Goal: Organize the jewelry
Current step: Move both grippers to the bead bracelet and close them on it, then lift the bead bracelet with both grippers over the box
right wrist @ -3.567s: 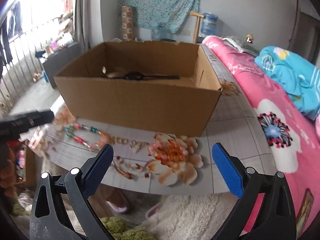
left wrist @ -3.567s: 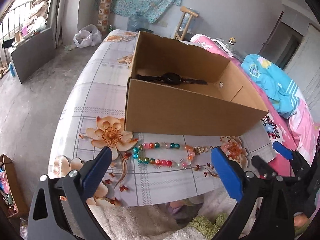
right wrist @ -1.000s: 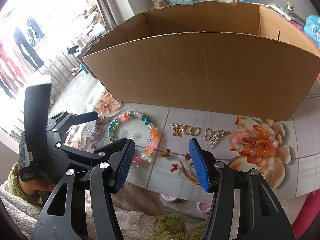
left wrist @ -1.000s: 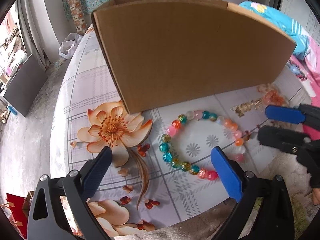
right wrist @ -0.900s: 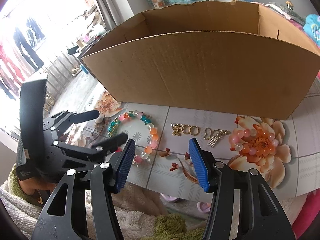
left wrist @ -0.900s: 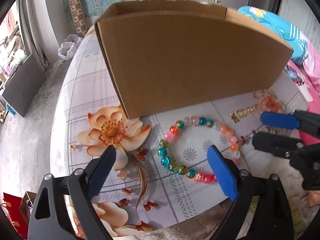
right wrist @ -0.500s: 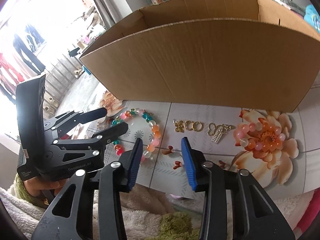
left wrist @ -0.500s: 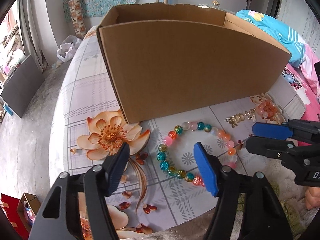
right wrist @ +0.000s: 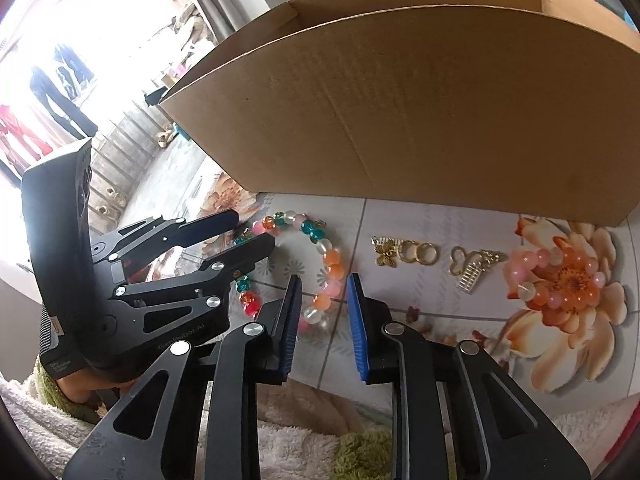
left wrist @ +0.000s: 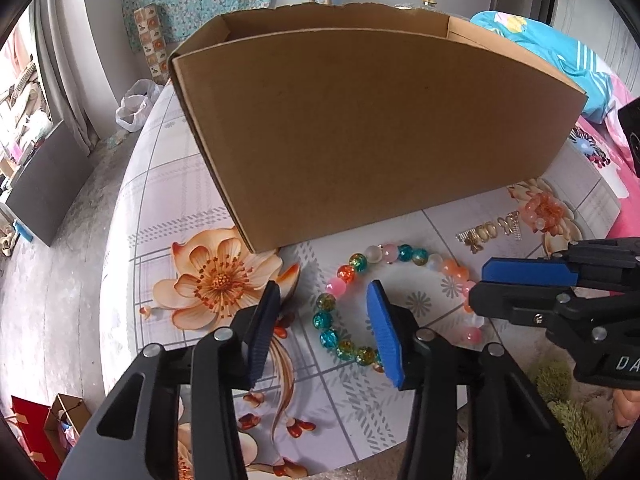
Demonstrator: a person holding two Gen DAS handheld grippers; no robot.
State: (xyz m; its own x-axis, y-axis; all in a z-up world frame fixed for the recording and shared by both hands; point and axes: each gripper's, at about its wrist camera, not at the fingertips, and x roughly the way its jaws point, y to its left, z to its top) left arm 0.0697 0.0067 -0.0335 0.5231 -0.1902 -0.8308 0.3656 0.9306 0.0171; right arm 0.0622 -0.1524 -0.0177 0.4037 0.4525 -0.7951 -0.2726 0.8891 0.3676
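Each wrist camera looked steeply down along its own claw, close above the surface (left wrist: 168,184), both sharing the bead bracelet (left wrist: 400,254) and cardboard box (right wrist: 440,100).

One cardboard box (right wrist: 420,100), two bead bracelets (right wrist: 320,264) (right wrist: 556,276), two gold trinket clusters (right wrist: 404,254) (right wrist: 476,266), two grippers (left wrist: 320,328) (right wrist: 324,312).

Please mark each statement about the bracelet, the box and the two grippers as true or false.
1. The multicolored bead bracelet lies on the table, outside the cardboard box. True.
2. The small gold pieces lie inside the box. False: they lie on the table in front of it.
3. The left gripper and the right gripper are at opposite sides of the bracelet. True.
4. The right gripper has lifted the bracelet. False: the bracelet lies flat on the table; the jaws have just been closing around its beads.
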